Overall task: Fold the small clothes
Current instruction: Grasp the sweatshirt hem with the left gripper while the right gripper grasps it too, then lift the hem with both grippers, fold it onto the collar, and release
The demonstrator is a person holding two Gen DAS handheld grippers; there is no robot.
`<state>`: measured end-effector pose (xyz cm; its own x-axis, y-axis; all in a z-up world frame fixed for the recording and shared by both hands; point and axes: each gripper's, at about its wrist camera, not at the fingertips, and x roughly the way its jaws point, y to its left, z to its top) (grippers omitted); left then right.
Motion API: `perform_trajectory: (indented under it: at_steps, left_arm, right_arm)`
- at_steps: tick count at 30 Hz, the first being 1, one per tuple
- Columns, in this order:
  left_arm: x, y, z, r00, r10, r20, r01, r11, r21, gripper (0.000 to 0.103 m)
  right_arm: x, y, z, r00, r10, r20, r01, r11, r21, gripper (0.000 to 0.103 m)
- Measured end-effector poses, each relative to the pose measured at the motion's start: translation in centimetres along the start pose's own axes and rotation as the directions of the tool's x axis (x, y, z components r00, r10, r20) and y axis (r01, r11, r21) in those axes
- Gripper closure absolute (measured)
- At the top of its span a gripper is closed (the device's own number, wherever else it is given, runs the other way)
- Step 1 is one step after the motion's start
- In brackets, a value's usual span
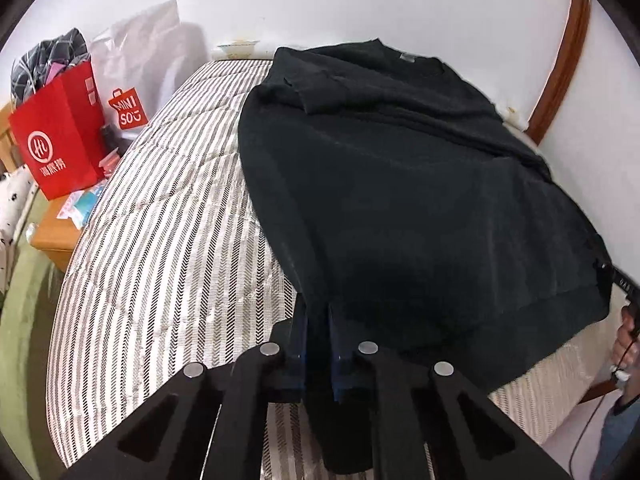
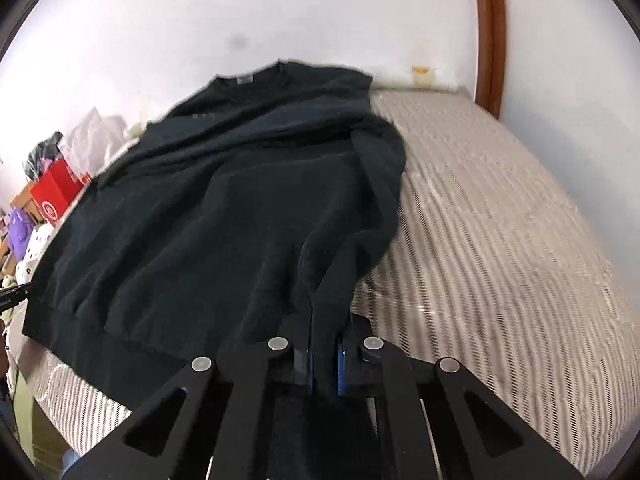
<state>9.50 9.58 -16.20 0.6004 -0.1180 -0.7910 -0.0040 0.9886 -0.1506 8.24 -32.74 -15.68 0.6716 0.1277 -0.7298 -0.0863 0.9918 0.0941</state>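
Note:
A black sweatshirt (image 1: 400,168) lies spread on a striped bed (image 1: 160,240), collar at the far end by the wall. My left gripper (image 1: 318,320) is shut on the sweatshirt's near left hem corner. My right gripper (image 2: 324,320) is shut on the sweatshirt (image 2: 208,216) at its near right hem corner, beside a bunched sleeve. The hem is lifted a little between the two grippers. The right gripper shows at the right edge of the left wrist view (image 1: 622,280). The left gripper's tip shows at the left edge of the right wrist view (image 2: 16,294).
A red paper bag (image 1: 60,136) and a white Miniso bag (image 1: 132,80) stand on a wooden bedside table (image 1: 56,232) left of the bed. A white wall runs behind. A brown wooden frame (image 2: 490,36) stands at the far right. Striped bedding (image 2: 500,240) extends right.

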Motion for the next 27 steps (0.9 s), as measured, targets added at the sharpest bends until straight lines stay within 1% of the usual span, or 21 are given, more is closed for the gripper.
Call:
perform_trajectory:
  at_steps: [2,4,8,12,16,20,24,27]
  left_arm:
    - [-0.8,0.2,0.0,1.000,-0.018,0.016,0.018,1.000,-0.013,0.095]
    - [-1.8,0.3,-0.1,0.999,-0.032,0.036,0.032,0.999,-0.016,0.095]
    - [-3.4,0.0,-0.7,0.997,-0.058,0.042,0.058,0.998,0.000,0.095]
    - [-5.6,0.2,-1.8,0.994,-0.089,0.063,0.088,0.996,0.022,0.095]
    - [-6.9,0.5,-1.8,0.989,-0.112,0.094,0.110,0.994,0.023,0.095]
    - [-7.7,0.5,-0.1,0.982,-0.130,0.140,0.131,0.991,0.005,0.095]
    - [-8.5,0.5,3.0,0.970,-0.114,0.214,0.115,0.993,0.007,0.096]
    - [-8.8,0.4,5.5,0.955,-0.093,0.282,0.098,0.995,-0.005,0.096]
  right_arm:
    - [-1.3,-0.5,-0.3,0.999,0.016,0.027,-0.017,1.000,0.011,0.097]
    - [-2.4,-1.1,-0.6,0.999,0.038,0.032,-0.039,0.999,0.033,0.097]
    - [-4.3,-1.7,-1.7,0.997,0.066,0.043,-0.068,0.997,0.047,0.097]
    - [-6.9,-1.4,-2.8,0.993,0.090,0.075,-0.092,0.996,0.022,0.097]
    - [-7.7,-1.1,-2.5,0.988,0.109,0.107,-0.111,0.994,0.010,0.097]
    - [-7.9,-0.7,-0.4,0.980,0.127,0.151,-0.129,0.992,0.007,0.097]
    - [-8.2,0.0,3.5,0.971,0.122,0.206,-0.124,0.992,0.000,0.097]
    - [-8.1,0.2,6.7,0.960,0.101,0.260,-0.108,0.994,0.014,0.097]
